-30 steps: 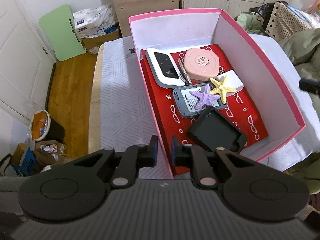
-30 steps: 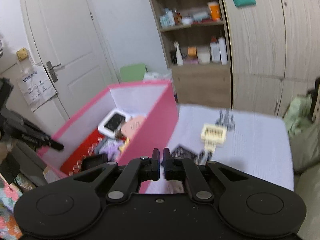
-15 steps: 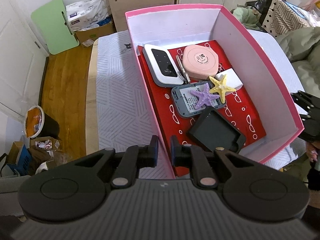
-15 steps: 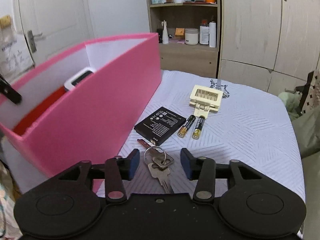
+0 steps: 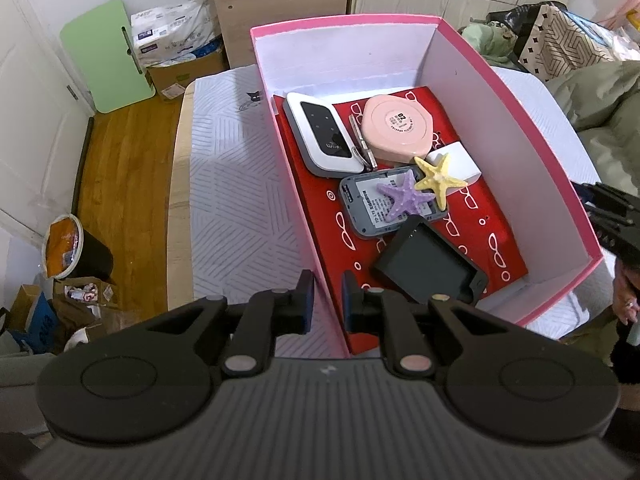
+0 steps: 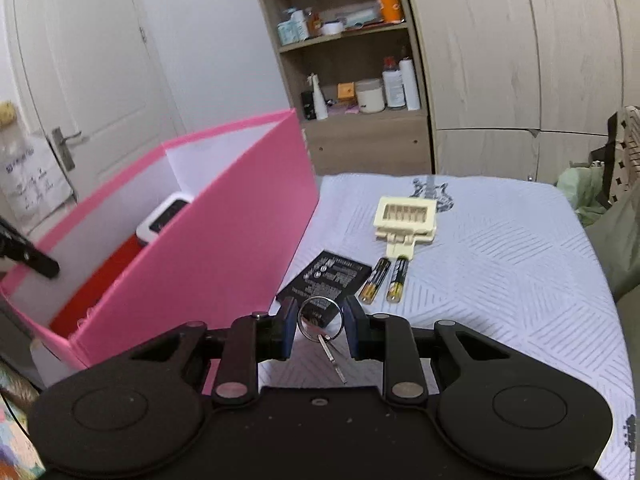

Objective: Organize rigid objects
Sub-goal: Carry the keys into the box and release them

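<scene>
**Keys in our right gripper, box wall in our left**

Keys hang off a ring pinched between the pads of our right gripper, lifted off the bedspread just beside the pink box. Past them lie a black battery, two AA cells and a cream holder. Our left gripper is nearly closed, its fingers straddling the box's near wall. Inside we see a router, pink case, two starfish and a black case.
</scene>
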`<move>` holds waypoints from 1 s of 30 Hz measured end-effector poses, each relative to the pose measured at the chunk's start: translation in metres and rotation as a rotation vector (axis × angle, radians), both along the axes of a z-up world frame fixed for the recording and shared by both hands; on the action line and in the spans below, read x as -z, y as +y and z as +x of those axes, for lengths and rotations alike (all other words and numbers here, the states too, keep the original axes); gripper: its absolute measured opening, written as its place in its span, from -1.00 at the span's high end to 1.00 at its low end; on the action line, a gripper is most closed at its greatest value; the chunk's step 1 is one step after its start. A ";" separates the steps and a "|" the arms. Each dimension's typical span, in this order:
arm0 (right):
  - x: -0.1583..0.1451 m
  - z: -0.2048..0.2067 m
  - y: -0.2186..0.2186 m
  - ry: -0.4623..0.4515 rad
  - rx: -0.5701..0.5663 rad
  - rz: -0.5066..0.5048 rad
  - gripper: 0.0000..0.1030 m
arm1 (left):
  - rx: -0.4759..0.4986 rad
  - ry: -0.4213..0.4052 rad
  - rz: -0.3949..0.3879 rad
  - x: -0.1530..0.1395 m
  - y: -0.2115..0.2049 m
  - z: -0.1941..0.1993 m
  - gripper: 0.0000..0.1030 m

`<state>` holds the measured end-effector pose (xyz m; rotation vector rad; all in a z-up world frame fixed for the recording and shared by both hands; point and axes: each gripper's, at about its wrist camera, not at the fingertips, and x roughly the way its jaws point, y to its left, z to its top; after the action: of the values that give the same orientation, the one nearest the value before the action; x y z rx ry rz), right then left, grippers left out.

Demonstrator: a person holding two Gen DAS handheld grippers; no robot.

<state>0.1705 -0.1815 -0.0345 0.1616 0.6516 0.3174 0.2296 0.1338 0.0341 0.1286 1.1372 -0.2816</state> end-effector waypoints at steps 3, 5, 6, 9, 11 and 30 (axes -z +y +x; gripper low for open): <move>-0.008 -0.002 -0.001 -0.016 0.013 0.006 0.44 | -0.008 0.001 -0.019 0.000 0.003 0.000 0.76; -0.016 -0.004 -0.003 -0.026 0.009 0.023 0.44 | -0.011 -0.001 -0.025 0.000 0.004 0.000 0.76; -0.020 -0.005 -0.003 -0.036 0.013 0.027 0.44 | -0.010 -0.003 -0.026 0.000 0.004 -0.001 0.76; -0.037 -0.008 -0.002 -0.078 0.012 0.022 0.44 | -0.011 -0.006 -0.026 0.000 0.004 -0.001 0.76; -0.052 -0.010 0.000 -0.108 0.001 0.024 0.44 | -0.011 -0.008 -0.025 0.001 0.003 -0.001 0.76; -0.087 0.018 0.076 0.074 -0.394 0.262 0.44 | -0.034 -0.007 -0.054 -0.001 0.008 -0.001 0.76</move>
<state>0.1889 -0.1059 0.0530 0.2966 0.7132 0.7804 0.2285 0.1418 0.0350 0.0619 1.1232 -0.2813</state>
